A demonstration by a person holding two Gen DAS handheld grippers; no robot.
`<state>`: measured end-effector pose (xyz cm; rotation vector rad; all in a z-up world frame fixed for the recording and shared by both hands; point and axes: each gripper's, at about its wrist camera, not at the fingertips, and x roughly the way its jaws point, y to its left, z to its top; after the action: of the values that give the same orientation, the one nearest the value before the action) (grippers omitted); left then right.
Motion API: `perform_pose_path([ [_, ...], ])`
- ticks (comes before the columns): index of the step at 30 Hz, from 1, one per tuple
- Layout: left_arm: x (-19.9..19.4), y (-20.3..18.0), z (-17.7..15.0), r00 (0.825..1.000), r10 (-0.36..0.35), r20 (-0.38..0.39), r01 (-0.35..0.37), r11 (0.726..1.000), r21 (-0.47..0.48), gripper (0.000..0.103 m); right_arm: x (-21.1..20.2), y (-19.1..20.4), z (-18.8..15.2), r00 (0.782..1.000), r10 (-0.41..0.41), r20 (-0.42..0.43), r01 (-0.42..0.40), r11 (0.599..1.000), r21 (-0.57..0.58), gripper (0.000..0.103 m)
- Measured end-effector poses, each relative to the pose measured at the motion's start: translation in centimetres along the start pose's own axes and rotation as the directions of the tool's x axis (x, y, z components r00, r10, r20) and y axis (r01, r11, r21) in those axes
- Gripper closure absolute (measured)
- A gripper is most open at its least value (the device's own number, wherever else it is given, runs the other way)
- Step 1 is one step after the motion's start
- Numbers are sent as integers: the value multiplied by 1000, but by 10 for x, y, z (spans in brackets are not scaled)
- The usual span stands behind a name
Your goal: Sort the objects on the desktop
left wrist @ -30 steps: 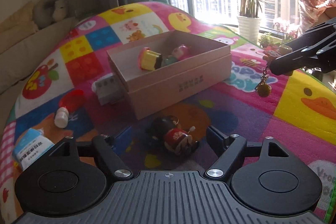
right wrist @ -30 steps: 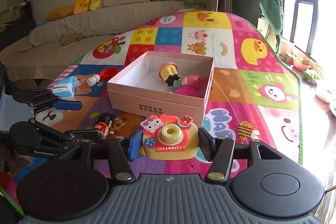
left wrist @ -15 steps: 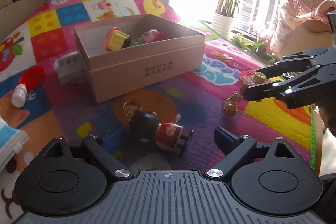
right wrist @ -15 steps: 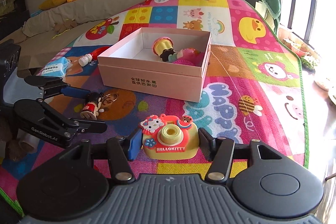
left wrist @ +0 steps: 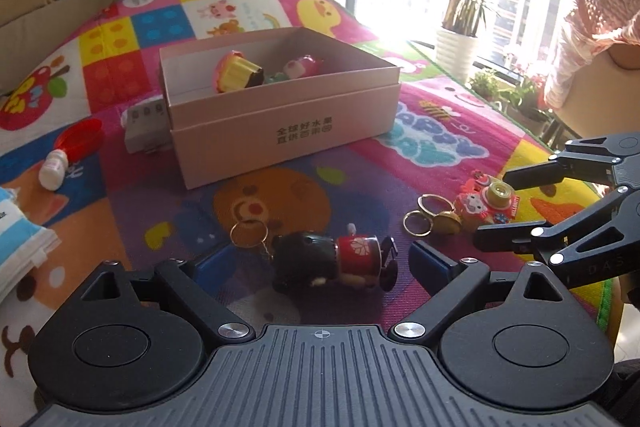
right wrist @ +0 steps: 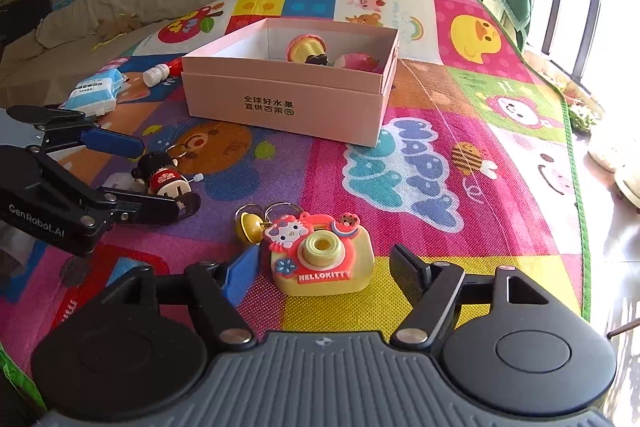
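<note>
A black-haired doll keychain in red [left wrist: 332,259] lies on its side on the play mat between the pads of my left gripper [left wrist: 320,263], which is open and not pressing on it. The same doll [right wrist: 164,175] and left gripper [right wrist: 166,175] show in the right wrist view. A yellow Hello Kitty camera toy [right wrist: 320,259] with a bell and rings rests on the mat inside my right gripper [right wrist: 324,267], whose jaws are opening with a gap at the right pad. The pink box [left wrist: 280,131] [right wrist: 280,99] holds a cupcake toy [left wrist: 236,75] and a pink toy [left wrist: 302,65].
Left of the box lie a white block [left wrist: 144,123], a small white bottle with a red part [left wrist: 54,169] and a blue tissue pack [right wrist: 96,91]. The mat's green edge [right wrist: 576,187] runs along the right. A sofa with plush toys stands behind.
The right gripper came down with the camera toy, set it on the mat, and its jaws widened off it. The left gripper's jaws spread wider around the doll.
</note>
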<state>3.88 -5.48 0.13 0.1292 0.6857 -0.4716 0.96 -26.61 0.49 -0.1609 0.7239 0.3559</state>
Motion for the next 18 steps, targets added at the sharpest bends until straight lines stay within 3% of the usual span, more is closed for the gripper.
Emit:
perform_pose_path([
  [5,6,-5,-1,999,51,-17,-51,999,2,32,2,0,-3,1000,-5,4,5,1000,-19,28],
  [14,-10,-12,-14,999,49,-17,-49,999,13,32,8,-5,-1,1000,30,-1,-30,999,13,28],
  [18,-18,-11,-18,998,56,-18,-56,998,7,32,6,0,3,999,48,-14,-49,999,-15,47],
])
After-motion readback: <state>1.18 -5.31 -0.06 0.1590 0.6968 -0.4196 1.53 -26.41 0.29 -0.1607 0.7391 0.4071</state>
